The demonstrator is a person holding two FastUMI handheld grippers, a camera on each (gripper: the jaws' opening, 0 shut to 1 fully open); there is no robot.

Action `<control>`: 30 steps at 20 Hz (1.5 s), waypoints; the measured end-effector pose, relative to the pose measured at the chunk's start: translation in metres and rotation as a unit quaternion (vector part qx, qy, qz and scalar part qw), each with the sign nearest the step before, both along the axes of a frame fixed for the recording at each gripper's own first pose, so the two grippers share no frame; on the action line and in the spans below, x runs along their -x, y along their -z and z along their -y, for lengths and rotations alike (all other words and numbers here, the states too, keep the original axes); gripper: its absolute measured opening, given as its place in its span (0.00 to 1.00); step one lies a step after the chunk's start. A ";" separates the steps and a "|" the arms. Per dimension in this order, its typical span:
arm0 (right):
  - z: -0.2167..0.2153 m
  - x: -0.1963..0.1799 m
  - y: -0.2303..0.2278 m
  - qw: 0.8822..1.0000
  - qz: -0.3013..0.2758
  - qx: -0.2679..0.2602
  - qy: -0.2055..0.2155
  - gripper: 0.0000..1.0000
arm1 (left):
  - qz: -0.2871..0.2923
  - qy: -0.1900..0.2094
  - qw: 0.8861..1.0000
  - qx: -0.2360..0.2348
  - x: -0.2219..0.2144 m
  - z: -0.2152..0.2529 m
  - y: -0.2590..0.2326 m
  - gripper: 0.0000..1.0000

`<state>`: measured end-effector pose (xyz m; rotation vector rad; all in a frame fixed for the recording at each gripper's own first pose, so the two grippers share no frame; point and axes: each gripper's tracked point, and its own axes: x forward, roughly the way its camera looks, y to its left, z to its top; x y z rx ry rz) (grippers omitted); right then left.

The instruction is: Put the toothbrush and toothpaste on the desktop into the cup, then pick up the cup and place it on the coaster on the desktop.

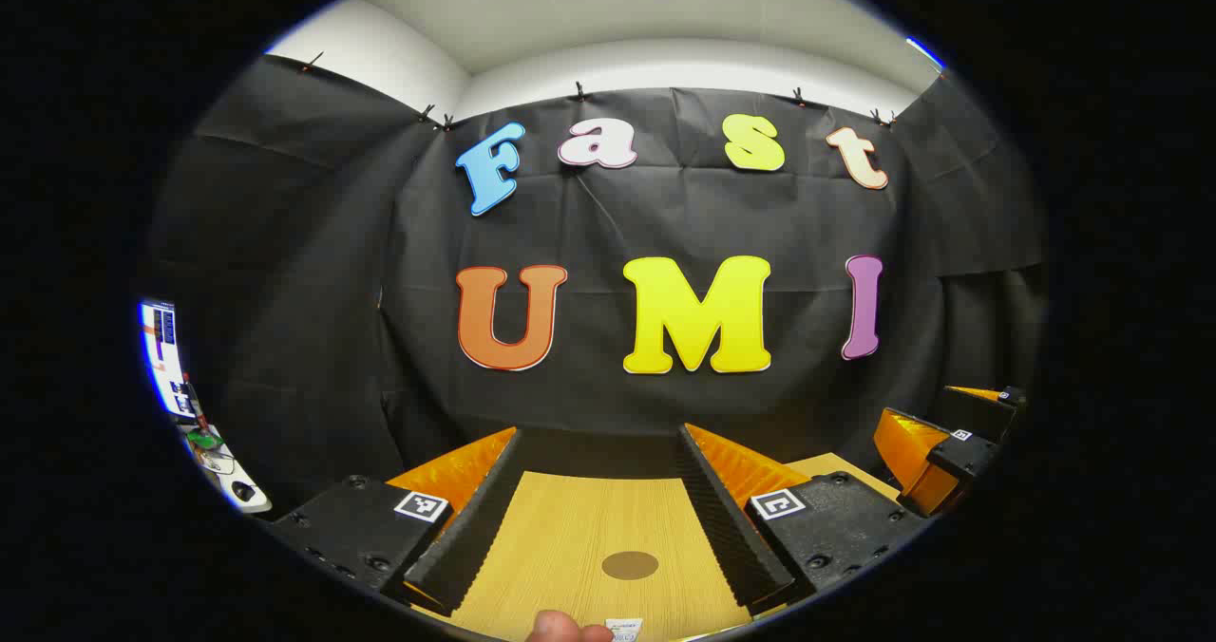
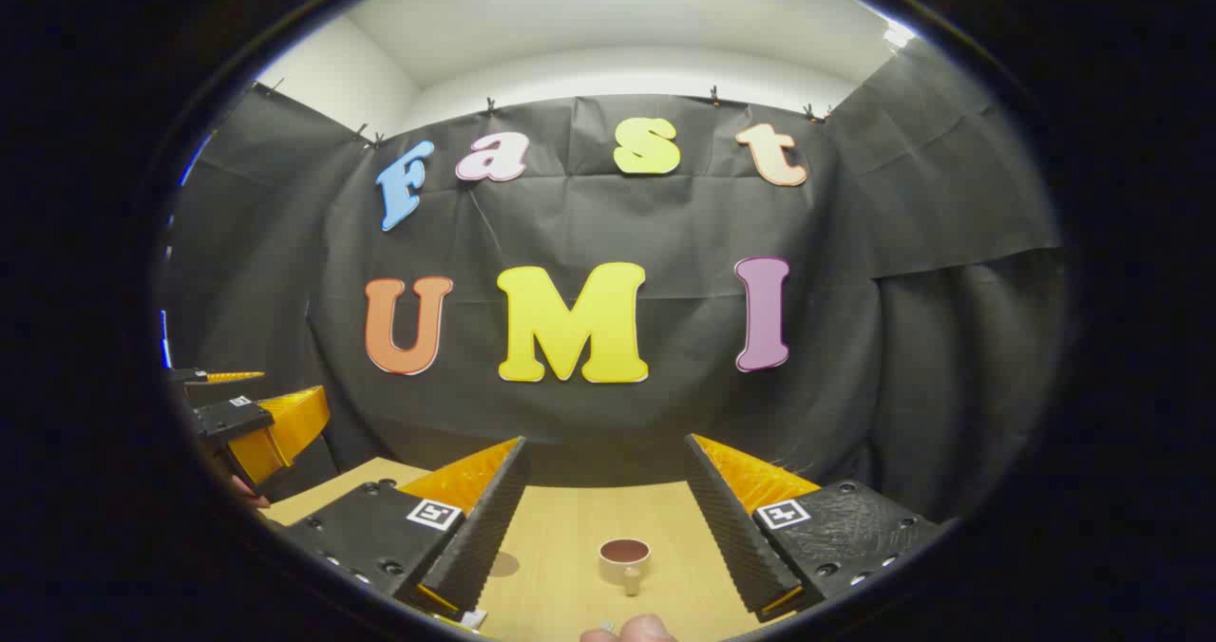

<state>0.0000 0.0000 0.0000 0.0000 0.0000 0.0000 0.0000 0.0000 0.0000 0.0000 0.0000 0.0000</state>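
Both grippers hang above the wooden desk (image 1: 570, 538) with their jaws spread wide and nothing between them. Through the left gripper (image 1: 600, 519) a flat brown coaster (image 1: 630, 564) lies on the desk toward its near edge, and the right gripper (image 2: 605, 519) looks down on a small cup (image 2: 624, 559) standing upright, its handle turned to the near edge. The other gripper sits off to the side in each view. At the bottom of each view a pale rounded shape pokes in at the near edge; whether that is the toothbrush or toothpaste I cannot tell. The likely trouble is the cup: it looks light and narrow-mouthed, so a long item lowered off-centre could catch the rim and tip it. Clamping the rim on one side later could also make it swing.
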 end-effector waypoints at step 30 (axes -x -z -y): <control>0.018 0.010 0.003 1.000 -0.002 -0.007 -0.003 0.96 | -0.002 0.013 1.000 -0.014 0.008 0.015 0.000 0.99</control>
